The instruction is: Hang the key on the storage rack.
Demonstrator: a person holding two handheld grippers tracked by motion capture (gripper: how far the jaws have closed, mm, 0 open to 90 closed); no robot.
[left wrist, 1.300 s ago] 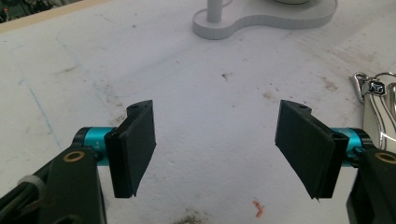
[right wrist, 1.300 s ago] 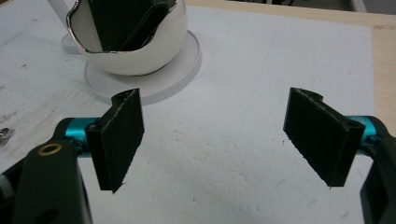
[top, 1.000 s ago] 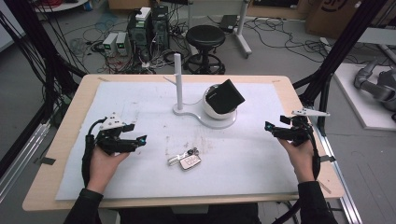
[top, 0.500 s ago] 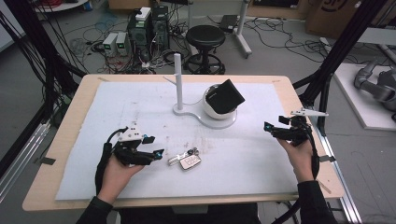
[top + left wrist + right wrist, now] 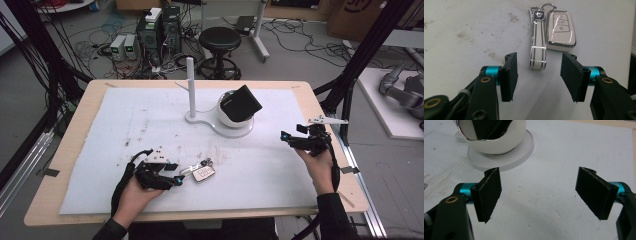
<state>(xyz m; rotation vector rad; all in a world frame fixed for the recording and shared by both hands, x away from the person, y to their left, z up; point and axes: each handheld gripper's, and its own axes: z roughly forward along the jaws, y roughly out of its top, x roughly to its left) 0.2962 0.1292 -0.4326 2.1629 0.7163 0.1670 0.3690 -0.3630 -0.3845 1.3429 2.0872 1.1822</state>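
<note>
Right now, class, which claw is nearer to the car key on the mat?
Left. The left claw sits just beside the car key, jaws open toward its strap. The right claw is far across the mat.

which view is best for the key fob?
Left gripper view: the key fob sits close up, buttons and strap clear, just beyond the open left gripper. In the high view it's small, beside that gripper.

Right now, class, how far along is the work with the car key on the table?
Done: nothing is lifted; the car key and its strap lie flat on the white mat. In hand: the left gripper is open, its fingers either side of the strap's near end, not touching. Left: closing on the strap and lifting, perhaps toward the white stand. The right gripper hangs open over bare mat.
</note>
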